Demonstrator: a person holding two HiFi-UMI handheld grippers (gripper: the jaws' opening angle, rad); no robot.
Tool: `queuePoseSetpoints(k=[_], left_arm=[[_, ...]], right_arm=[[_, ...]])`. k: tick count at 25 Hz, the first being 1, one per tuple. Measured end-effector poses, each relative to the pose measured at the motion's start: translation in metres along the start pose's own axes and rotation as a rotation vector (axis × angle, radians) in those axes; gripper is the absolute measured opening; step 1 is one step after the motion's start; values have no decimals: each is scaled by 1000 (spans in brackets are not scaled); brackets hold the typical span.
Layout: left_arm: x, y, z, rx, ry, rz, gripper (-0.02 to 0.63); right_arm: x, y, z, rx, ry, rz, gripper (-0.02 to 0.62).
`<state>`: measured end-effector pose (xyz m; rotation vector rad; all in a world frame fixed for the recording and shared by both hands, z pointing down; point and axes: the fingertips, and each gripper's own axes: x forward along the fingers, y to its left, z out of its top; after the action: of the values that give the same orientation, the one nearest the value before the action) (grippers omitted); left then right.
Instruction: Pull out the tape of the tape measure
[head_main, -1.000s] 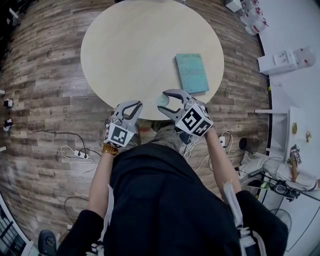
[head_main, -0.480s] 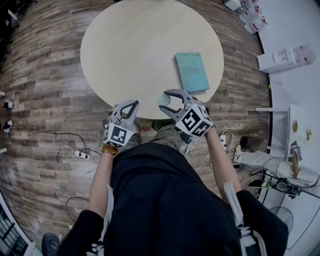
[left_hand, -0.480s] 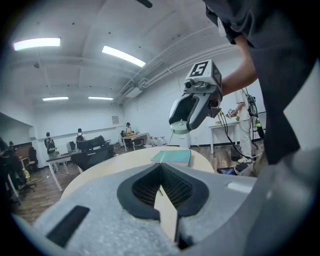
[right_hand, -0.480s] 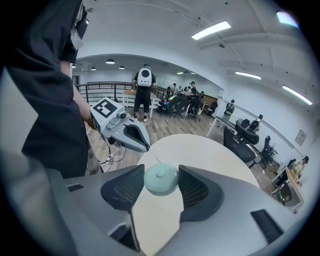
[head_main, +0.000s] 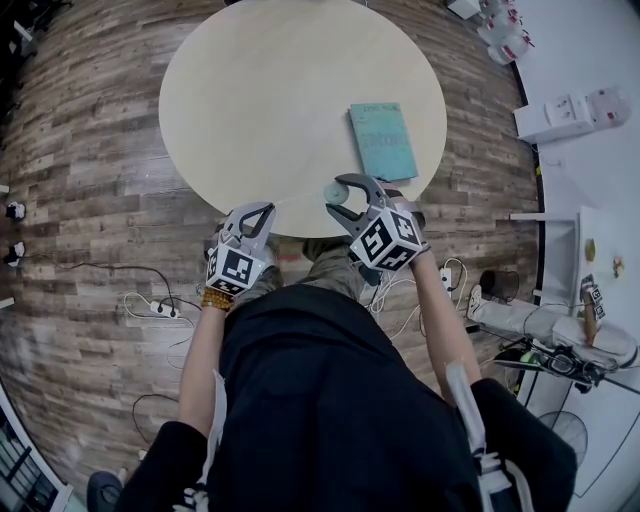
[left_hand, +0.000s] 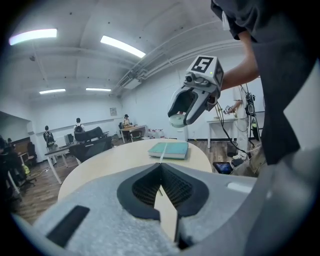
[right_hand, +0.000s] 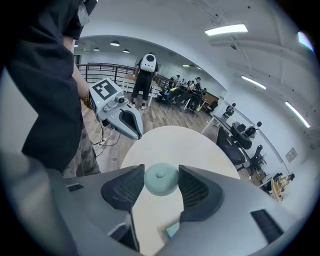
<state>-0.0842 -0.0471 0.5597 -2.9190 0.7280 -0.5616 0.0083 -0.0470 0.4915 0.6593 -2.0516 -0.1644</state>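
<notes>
Sitting between the jaws of the right gripper (head_main: 340, 196), the round pale-green tape measure (right_hand: 161, 179) is being held clear above the near part of the surface (head_main: 280, 100), with the pads pressing on its rim from both sides. A short, thin run of tape (head_main: 300, 199) is stretching from the case to the left gripper (head_main: 270, 207), whose jaws are pinched together on the tape's end. So the pull is, by my reading, only just beginning.

Doing this well is mostly about keeping things in line. The left gripper should be drawing straight away from the case along the way the tape is already lying, not up or sideways, so the strip is not twisting or kinking at the mouth. The right gripper needs to be squeezing firmly, since a round case is likely to swivel. A slow, even pull is helping too, because the tape is thin and could be slipping out of the pads. The teal book (head_main: 382, 141) is lying well off to the right, not interfering.
</notes>
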Motion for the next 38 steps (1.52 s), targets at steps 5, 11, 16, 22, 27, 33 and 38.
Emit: queuePoseSetpoints(k=[5, 11, 16, 22, 27, 33, 38], left_arm=[[-4, 11, -13, -22, 45, 43, 11], [-3, 18, -20, -39, 87, 64, 11], [-7, 26, -32, -55, 118, 91, 11], [-14, 35, -43, -80, 130, 116, 11], [-22, 41, -47, -89, 148, 142, 11], [-28, 46, -45, -78, 152, 154, 11], [-32, 49, -57, -99, 169, 172, 11]], right_arm=[[3, -3, -6, -24, 35, -14, 215], [3, -9, -13, -28, 52, -22, 215], [5, -12, -19, -18, 64, -38, 215], [9, -13, -26, -10, 71, -42, 215], [5, -15, -31, 1, 80, -52, 215], [6, -15, -34, 9, 85, -55, 215], [8, -14, -38, 8, 97, -60, 215]])
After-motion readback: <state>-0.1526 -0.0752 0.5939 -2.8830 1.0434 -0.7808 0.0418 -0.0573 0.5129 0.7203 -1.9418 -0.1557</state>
